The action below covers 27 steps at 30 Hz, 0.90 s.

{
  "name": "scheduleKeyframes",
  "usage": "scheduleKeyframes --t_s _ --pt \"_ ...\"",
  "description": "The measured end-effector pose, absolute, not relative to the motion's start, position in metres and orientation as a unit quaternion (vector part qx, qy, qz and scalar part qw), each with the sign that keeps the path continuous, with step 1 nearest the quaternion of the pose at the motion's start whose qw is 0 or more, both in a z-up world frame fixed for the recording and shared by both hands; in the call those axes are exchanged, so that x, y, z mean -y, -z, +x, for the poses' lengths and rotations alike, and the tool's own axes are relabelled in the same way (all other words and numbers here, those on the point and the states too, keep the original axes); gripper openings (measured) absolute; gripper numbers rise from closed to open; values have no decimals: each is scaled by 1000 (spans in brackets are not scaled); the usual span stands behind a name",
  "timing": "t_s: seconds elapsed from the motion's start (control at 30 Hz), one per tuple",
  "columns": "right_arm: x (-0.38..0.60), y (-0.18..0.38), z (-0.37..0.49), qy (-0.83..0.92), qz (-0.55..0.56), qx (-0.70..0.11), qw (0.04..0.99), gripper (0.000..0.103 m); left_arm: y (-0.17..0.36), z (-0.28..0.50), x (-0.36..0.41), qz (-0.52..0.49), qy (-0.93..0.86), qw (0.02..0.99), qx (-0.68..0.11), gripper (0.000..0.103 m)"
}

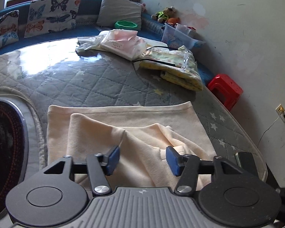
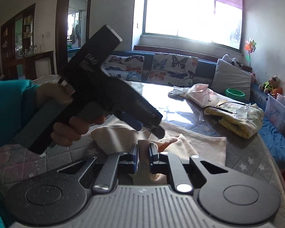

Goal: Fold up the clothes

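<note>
The left gripper (image 1: pixel 142 158) hangs with its blue pads spread wide apart, nothing between them, just above the cream garment (image 1: pixel 123 129) lying partly folded on the grey quilted desk (image 1: pixel 89 83). The right gripper (image 2: pixel 143 156) has its pads drawn close, pinching a fold of that same cream cloth. Beyond the left gripper, to its right, lies a folded yellow cloth (image 1: pixel 180 70); further off sit plastic bags (image 1: pixel 121 41) and butterfly cushions (image 1: pixel 53 15).

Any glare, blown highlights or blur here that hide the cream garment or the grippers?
Left wrist view: glare on the plastic table cover, cream garment evenly lit and sharp. Right wrist view: window blown out, left gripper backlit, dark and slightly blurred.
</note>
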State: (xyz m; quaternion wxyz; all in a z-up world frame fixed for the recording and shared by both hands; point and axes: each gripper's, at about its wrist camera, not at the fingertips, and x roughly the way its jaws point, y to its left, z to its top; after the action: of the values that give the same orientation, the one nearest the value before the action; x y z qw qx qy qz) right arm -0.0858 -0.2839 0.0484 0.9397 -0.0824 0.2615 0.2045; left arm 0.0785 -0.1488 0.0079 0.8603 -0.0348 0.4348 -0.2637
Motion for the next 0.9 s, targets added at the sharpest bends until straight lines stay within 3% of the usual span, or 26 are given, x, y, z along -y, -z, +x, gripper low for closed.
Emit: scheduleKeyframes --t_s 0.03,0.13,0.5,0.7,0.73,0.8,0.87,0.9 --pt "284 -47 -86 -206 -82 -263 939 11 -7 78 153 -30 271 858 -435 21" --pt "285 -43 -87 -205 -81 -266 938 11 -2 77 156 -33 274 857 -435 5" --pt "299 -71 -83 -171 -66 -204 962 4 -58 36 84 -38 208 922 -324 0" --pt "290 -75 -75 -172 -55 -211 961 8 -70 17 68 -9 207 928 -311 3" --pt "289 -70 -73 -167 -49 -222 959 14 -66 15 69 -2 210 924 -320 5" --pt "287 -64 -75 -158 -42 -236 958 17 -59 11 72 7 210 921 -328 14" --pt "287 -59 -78 -152 -33 -244 957 19 -52 7 75 18 207 921 -330 37" --pt "288 -58 -81 -149 -27 -248 957 22 -50 3 77 24 206 922 -328 41"
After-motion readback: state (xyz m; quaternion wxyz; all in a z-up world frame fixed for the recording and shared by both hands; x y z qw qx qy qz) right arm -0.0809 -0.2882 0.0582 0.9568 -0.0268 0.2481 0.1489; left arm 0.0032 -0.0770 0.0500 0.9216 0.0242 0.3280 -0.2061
